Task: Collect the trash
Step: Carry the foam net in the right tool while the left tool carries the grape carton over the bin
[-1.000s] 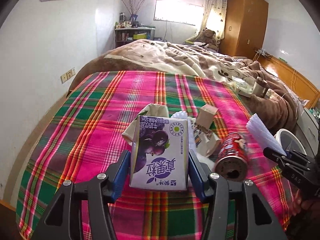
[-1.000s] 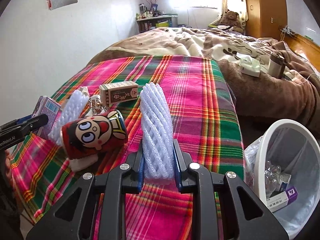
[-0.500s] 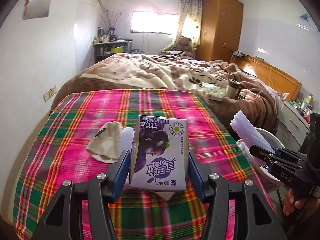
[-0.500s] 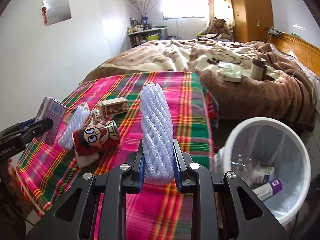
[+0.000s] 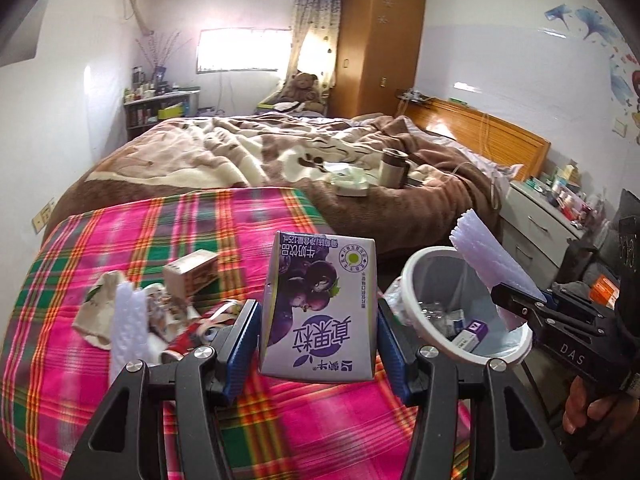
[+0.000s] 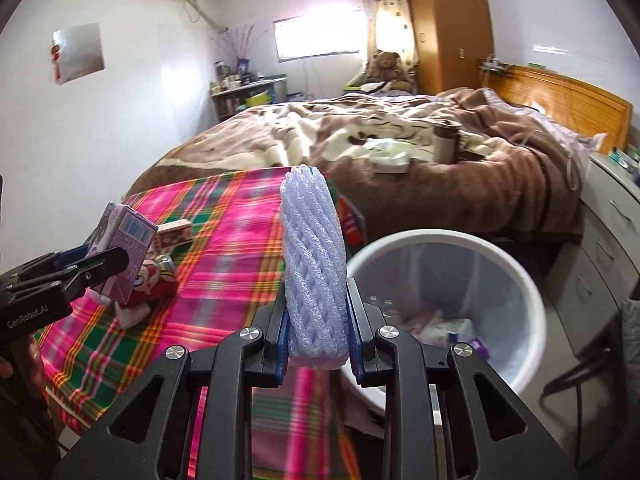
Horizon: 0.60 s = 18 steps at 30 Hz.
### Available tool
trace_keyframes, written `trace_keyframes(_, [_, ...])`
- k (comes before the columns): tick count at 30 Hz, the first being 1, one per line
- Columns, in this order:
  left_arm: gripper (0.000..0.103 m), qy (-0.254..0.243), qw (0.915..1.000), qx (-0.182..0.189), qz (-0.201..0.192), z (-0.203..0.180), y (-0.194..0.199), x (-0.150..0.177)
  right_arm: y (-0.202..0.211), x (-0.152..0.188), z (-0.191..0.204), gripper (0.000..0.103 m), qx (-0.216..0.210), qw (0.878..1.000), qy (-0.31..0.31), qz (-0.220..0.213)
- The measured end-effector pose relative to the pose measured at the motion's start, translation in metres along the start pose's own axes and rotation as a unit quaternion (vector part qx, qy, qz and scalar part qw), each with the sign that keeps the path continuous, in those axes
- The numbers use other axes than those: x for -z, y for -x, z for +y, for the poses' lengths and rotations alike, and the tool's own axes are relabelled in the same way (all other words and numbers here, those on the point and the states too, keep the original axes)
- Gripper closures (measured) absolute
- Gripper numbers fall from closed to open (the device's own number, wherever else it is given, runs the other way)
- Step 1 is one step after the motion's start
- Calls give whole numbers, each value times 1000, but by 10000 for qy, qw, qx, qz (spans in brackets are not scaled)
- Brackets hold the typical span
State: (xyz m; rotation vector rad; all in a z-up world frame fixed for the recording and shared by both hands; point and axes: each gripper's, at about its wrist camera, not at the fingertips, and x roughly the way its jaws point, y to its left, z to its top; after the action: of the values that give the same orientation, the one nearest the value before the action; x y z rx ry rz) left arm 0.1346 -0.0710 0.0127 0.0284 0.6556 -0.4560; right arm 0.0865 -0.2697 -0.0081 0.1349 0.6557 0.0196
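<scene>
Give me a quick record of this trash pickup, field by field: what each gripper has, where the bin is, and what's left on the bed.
left gripper: shut on the purple drink carton, held upside down
right gripper: shut on the white foam net sleeve
trash bin: white, lined, beside the bed, already holds some packaging
plaid blanket: holds the leftover trash
left on blanket: small cardboard box, second foam sleeve, red cartoon can, crumpled paper
progress: both items lifted, not yet dropped

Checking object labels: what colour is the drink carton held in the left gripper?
Purple and white drink carton, with dark grapes printed on it; clearest in the left wrist view.
</scene>
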Motion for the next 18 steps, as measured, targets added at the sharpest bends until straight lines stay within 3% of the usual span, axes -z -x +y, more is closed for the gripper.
trace_keyframes(18, [47, -730, 9943, 741, 243, -109, -46, -11, 14, 13, -71, 79, 698, 9961, -529, 50])
